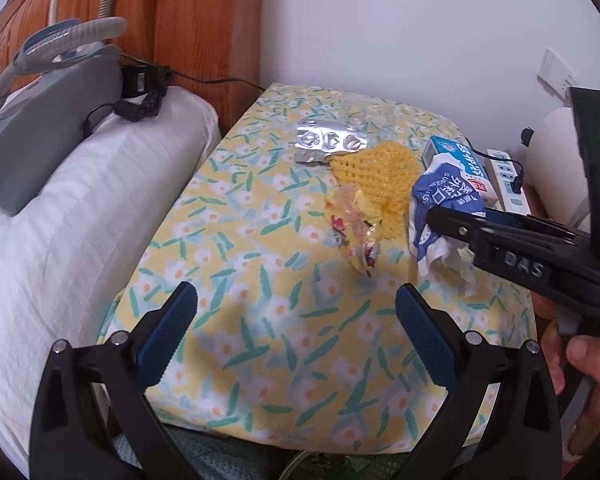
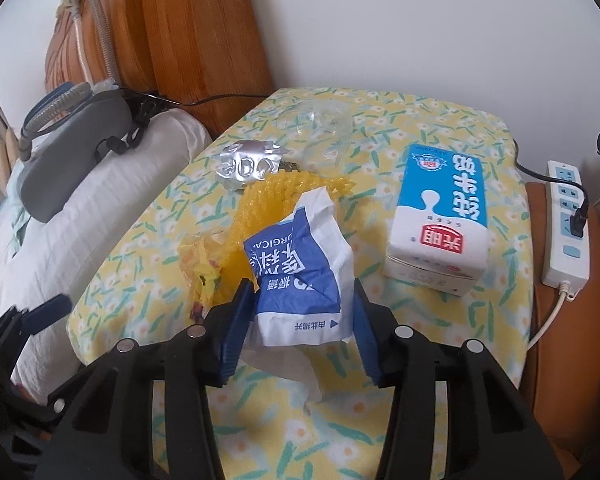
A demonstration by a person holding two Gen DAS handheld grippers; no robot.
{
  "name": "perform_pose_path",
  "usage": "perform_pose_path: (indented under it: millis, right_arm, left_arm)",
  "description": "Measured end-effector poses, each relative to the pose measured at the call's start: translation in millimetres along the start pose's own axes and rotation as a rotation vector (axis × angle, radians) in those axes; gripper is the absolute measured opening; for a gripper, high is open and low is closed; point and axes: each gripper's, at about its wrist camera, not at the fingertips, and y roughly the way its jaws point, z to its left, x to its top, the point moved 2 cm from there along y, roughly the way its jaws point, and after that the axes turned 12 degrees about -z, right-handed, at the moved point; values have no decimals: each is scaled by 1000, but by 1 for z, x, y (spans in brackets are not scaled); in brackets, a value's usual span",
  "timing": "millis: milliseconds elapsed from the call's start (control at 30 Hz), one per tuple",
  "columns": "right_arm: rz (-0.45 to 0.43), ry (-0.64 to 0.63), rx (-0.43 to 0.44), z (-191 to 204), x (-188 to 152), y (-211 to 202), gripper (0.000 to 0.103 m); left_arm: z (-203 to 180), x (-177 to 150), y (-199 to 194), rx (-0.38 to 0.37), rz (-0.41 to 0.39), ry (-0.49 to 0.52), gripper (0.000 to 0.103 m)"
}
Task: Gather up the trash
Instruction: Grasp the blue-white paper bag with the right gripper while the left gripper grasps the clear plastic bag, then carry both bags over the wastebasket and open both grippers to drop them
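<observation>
The right gripper point(image 2: 296, 316) closes its 2 blue fingers point(image 2: 236, 332) on a crumpled blue-and-white mask wrapper point(image 2: 300, 268), both pads pressing its sides above the flower-print bench point(image 2: 420, 420), a white tissue point(image 2: 296, 372) trailing beneath. The left gripper point(image 1: 296, 320) hangs over bare cloth with its fingers point(image 1: 168, 332) spread wide and nothing between them. Just beside the wrapper lie a yellow foam net point(image 2: 268, 200) and a crinkled yellow plastic bag point(image 2: 202, 268), whose contents are too tangled to read. Behind them sit a spent foil blister sheet point(image 2: 248, 162) and a clear plastic cup point(image 2: 320, 120), so transparent that what it holds cannot be told. A blue-and-white milk carton point(image 2: 440, 216) stands to the right, closed. A white power strip point(image 2: 568, 216) rests on the wooden ledge beyond, its cord cut off by the frame. At left, a grey machine with a ribbed hose point(image 1: 48, 120) lies on a white pillow point(image 1: 60, 240). A hand point(image 1: 592, 380) grips the right handle.
</observation>
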Motion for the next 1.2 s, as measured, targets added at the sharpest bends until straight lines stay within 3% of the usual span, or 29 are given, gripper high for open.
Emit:
perform_pose_path:
  millis: [133,400,500,600,667,933,1200]
  right_arm:
    - [-46,-20,-12,-3,0,-23,47]
    - [-80,12,-36,-22,-9,-55,47]
    - [-76,24,-34,-27,-15,-59,47]
    - [-74,42,-31,-34,-20,-60,47]
    - [-70,56,-24,-36,-22,-59,47]
    - [-65,74,5,-32,-30,-59,47]
    - [-73,80,63,-22,-36,-80,47]
  left_arm:
    - [-8,3,13,-42,13,8,94]
    - [-24,8,68,-43,81,46,74]
    - [-27,9,81,-41,97,44,62]
    - [-26,10,85,-36,94,38,37]
    - [-25,11,85,-59,100,28,30]
    - [-24,10,63,-67,68,21,28]
    - [-12,-5,15,-42,68,1,28]
